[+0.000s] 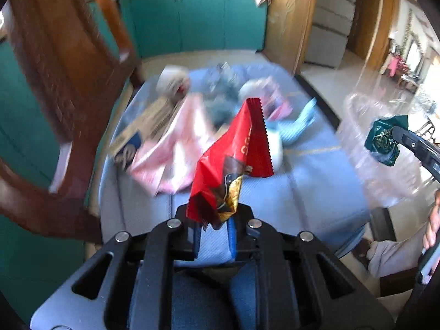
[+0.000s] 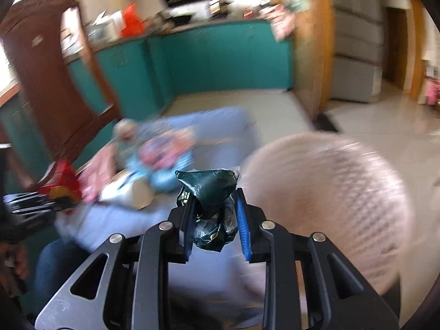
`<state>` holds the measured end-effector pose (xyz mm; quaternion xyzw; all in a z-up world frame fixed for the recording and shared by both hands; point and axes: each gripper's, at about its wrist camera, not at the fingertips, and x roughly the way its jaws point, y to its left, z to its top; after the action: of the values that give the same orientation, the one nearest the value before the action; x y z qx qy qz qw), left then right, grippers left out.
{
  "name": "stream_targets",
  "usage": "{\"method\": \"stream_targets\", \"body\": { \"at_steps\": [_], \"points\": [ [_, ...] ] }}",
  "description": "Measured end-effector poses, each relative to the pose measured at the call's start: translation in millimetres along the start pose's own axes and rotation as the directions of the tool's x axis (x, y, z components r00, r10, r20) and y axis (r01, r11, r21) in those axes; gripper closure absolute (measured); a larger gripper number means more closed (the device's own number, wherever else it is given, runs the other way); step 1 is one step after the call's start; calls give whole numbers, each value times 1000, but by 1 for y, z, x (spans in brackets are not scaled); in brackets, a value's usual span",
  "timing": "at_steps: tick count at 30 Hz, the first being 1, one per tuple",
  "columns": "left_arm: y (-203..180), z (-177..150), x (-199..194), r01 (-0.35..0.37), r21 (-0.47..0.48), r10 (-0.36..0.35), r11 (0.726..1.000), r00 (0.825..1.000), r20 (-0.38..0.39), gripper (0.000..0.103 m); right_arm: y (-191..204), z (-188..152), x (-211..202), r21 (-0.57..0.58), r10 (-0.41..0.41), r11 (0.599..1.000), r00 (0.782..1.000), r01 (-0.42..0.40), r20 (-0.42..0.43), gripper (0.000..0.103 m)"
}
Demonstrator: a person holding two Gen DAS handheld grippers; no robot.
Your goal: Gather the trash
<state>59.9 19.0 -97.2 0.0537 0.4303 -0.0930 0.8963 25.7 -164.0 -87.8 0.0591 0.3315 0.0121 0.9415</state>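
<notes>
My left gripper [image 1: 214,224] is shut on the lower end of a red snack wrapper [image 1: 233,154], which stands up above a blue cloth-covered table [image 1: 316,181]. The same red wrapper [image 2: 64,183] and the left gripper [image 2: 55,200] show at the left edge of the right wrist view. My right gripper [image 2: 213,214] is shut on a crumpled dark green wrapper [image 2: 209,189], which also appears at the right of the left wrist view [image 1: 385,140], held in the air. Blurred trash lies on the table: a cardboard box [image 1: 140,134], a pink bag [image 1: 176,148], a paper cup [image 1: 172,82].
A pale mesh bin [image 2: 330,200] sits close on the right of the right gripper, seen blurred and see-through in the left wrist view [image 1: 385,151]. A brown wooden chair [image 1: 68,82] stands left of the table. Teal cabinets [image 1: 198,19] lie beyond. A person's hand [image 1: 433,225] shows at the right edge.
</notes>
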Motion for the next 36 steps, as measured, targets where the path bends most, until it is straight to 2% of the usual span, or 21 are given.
{"method": "stream_targets", "body": {
  "at_steps": [2, 4, 6, 8, 10, 11, 12, 14, 15, 17, 18, 19, 21, 23, 25, 28, 31, 36],
  "points": [
    [-22, 14, -4, 43, 36, -43, 998, 999, 21, 87, -28, 2, -3, 38, -70, 997, 998, 70, 2, 75],
    [-40, 27, -7, 122, 59, -124, 991, 992, 23, 87, -48, -1, 3, 33, -165, 986, 986, 166, -25, 75],
    [-65, 39, -8, 203, 93, -207, 975, 978, 31, 87, -67, -6, 6, 46, -186, 981, 982, 188, -39, 75],
    [-96, 47, -6, 243, 149, -250, 959, 968, 32, 87, -87, -10, 12, 84, -190, 977, 979, 195, -67, 75],
    [-131, 59, 5, 317, 182, -321, 931, 947, -6, 87, -99, -13, 16, 100, -197, 973, 974, 208, -107, 69],
    [-149, 65, 12, 378, 191, -377, 906, 925, -43, 87, -105, -14, 12, 120, -211, 968, 972, 222, -98, 58],
    [-161, 67, 16, 409, 198, -405, 891, 912, -61, 86, -109, -14, 2, 141, -216, 964, 974, 224, -71, 42],
    [-187, 72, 23, 409, 237, -404, 881, 912, -74, 85, -117, -16, -13, 181, -212, 960, 977, 212, -20, 35],
    [-194, 73, 25, 414, 248, -408, 876, 910, -77, 83, -119, -15, -21, 190, -222, 957, 975, 219, -6, 35],
    [-208, 75, 29, 418, 262, -415, 870, 907, -71, 56, -123, -13, -32, 197, -266, 946, 964, 259, 9, 35],
    [-209, 75, 27, 405, 265, -406, 875, 912, -54, 27, -126, -14, -38, 202, -291, 938, 957, 282, 17, 35],
    [-209, 75, 23, 373, 269, -382, 888, 924, -18, 15, -127, -14, -41, 204, -299, 935, 954, 289, 20, 35],
    [-208, 73, 18, 292, 284, -317, 913, 948, 44, 13, -128, -15, -48, 205, -309, 933, 951, 297, 30, 34],
    [-197, 74, 18, 182, 278, -214, 943, 973, 90, 11, -124, -17, -51, 193, -314, 934, 949, 302, 36, 32],
    [-176, 67, 16, 81, 241, -114, 967, 985, 128, 10, -119, -17, -48, 180, -302, 940, 953, 291, 37, 32],
    [-138, 50, 19, -22, 178, -3, 984, 990, 138, 10, -103, -13, -38, 150, -238, 961, 971, 230, 35, 32],
    [-98, 33, 22, -114, 127, 100, 985, 989, 111, 11, -66, -7, -17, 84, -120, 989, 993, 118, 16, 32],
    [-32, 15, 18, -173, 28, 171, 984, 984, 54, 14, 3, 0, 36, -7, 25, 1000, 999, -25, -32, 32]
  ]
}}
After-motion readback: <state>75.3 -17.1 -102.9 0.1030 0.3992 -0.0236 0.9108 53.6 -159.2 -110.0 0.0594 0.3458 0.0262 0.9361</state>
